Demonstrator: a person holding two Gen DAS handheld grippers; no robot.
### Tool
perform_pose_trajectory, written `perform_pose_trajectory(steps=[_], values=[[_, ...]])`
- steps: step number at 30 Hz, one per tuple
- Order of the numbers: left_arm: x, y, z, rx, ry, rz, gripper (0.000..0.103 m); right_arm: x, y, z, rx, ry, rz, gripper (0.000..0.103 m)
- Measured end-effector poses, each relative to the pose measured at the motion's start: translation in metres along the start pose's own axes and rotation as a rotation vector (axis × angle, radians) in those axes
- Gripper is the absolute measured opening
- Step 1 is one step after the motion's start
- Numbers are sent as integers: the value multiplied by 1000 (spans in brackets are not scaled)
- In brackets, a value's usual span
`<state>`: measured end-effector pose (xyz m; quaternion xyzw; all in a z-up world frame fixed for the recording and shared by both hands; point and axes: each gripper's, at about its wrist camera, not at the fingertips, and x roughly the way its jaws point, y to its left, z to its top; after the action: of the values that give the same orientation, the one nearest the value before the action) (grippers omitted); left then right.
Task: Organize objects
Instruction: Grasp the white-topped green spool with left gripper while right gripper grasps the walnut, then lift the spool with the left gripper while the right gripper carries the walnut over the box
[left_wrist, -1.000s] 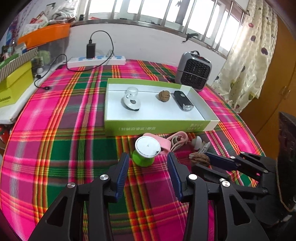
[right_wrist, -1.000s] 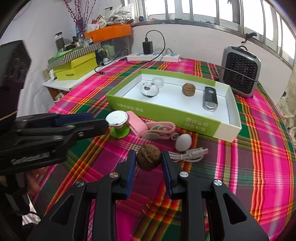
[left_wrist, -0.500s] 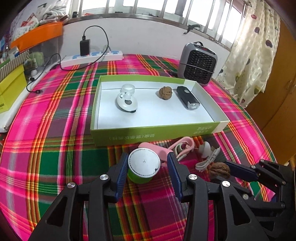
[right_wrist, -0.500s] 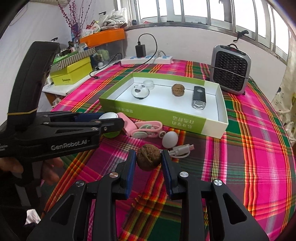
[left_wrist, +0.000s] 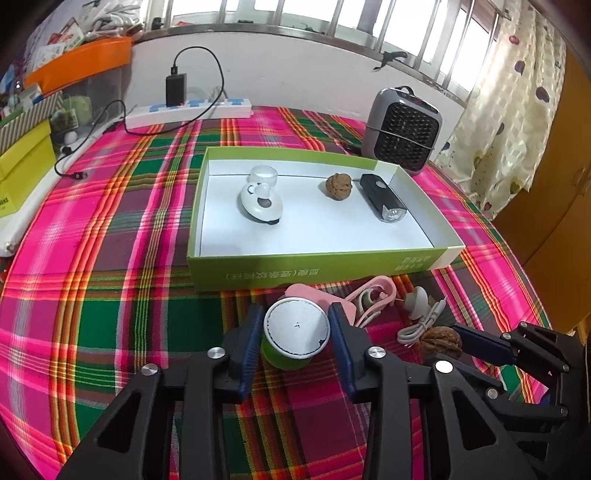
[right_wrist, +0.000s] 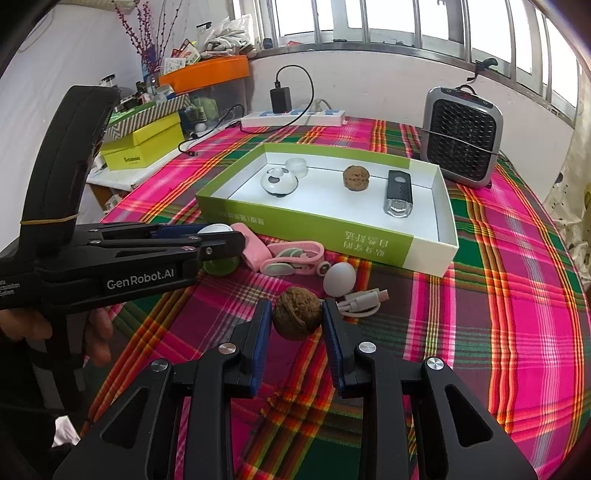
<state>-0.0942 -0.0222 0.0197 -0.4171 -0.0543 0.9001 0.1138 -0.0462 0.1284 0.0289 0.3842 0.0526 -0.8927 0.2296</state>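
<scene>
A green spool with a white top stands on the plaid cloth in front of the green box. My left gripper straddles it, its jaws closing, and both pads meet the spool's rim. From the right wrist view, the left gripper hides most of the spool. My right gripper is shut on a brown walnut that rests on the cloth. Inside the box lie a white round gadget, a second walnut and a black light.
A pink clip-like item and a white egg-shaped piece with a cable lie between the spool and the walnut. A grey heater stands behind the box, with a power strip by the wall. A yellow box sits far left.
My left gripper has come forward until the spool sits between its fingers, then its jaws narrowed onto it. The right gripper has stayed still on the walnut.
</scene>
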Motion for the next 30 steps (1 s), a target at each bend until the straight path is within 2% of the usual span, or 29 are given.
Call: perform_pose_trajectory(steps=[19,30], values=[[-13,0,-3,20,-19,2,32,-2,1,2,4,-8,2,29],[-36,-3,5,35,-53,-11,32,-14,1,20,-3,-47,10,29]])
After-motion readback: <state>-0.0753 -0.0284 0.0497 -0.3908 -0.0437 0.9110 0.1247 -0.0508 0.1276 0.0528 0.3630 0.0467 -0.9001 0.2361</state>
